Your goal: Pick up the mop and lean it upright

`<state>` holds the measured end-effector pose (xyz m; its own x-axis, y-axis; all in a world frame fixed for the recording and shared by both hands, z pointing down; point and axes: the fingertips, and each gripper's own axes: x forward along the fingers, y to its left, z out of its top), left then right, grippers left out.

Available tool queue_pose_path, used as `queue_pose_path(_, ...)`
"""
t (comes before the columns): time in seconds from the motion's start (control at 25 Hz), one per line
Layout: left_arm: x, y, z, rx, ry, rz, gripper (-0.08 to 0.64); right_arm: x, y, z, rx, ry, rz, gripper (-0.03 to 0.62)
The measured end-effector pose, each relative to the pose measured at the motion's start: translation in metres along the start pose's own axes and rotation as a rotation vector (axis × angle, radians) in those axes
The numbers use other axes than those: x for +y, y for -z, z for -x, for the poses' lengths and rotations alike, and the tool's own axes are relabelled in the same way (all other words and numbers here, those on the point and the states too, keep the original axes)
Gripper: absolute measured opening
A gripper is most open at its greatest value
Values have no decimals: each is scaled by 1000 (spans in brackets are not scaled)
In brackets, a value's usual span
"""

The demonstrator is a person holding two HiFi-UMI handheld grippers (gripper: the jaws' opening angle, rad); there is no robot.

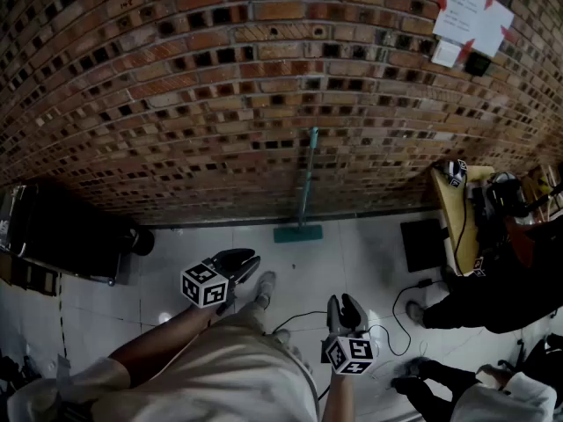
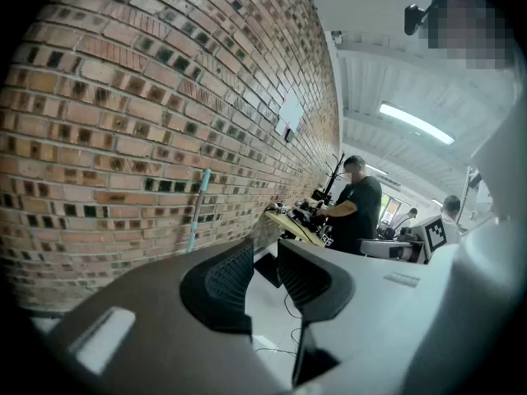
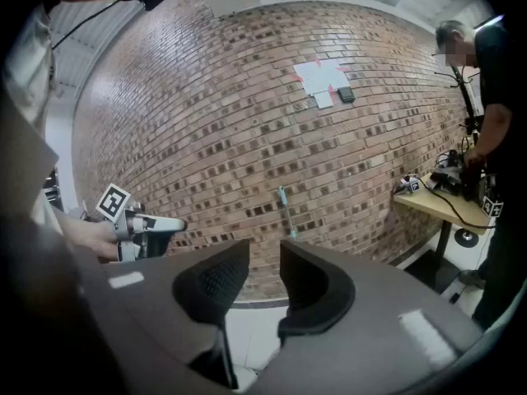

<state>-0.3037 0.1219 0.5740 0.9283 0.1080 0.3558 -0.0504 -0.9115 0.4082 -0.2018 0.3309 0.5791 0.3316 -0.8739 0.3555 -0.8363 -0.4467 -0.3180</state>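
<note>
The mop stands upright against the brick wall, its teal handle (image 1: 308,174) rising from a flat green head (image 1: 297,233) on the white tiled floor. Its handle also shows in the left gripper view (image 2: 198,208) and in the right gripper view (image 3: 285,212). My left gripper (image 1: 239,262) hovers over the floor well short of the mop, jaws a little apart with nothing between them (image 2: 265,278). My right gripper (image 1: 347,306) is lower right, also apart from the mop, its jaws narrowly parted and empty (image 3: 263,282).
A black case (image 1: 62,231) sits by the wall at left. At right a wooden desk (image 1: 462,214) carries gear, with a black mat (image 1: 422,244) beside it and a person in black (image 1: 501,288). A cable (image 1: 303,319) trails across the floor. Papers (image 1: 471,16) hang on the wall.
</note>
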Motion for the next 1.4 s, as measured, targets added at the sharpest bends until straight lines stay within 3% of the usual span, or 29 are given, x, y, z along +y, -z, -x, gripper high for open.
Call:
queue_pose_path(0.48, 60, -58, -76, 31, 126, -65, 98, -24, -43, -76, 4, 104, -10, 107)
queue_pose_path(1.04, 104, -66, -138, 122, 255, -89, 98, -30, -61, -136, 19, 207, -43, 107)
queue_pose_path(1.4, 128, -84, -164, 134, 325, -139, 98, -37, -84, -170, -54, 256, -85, 107)
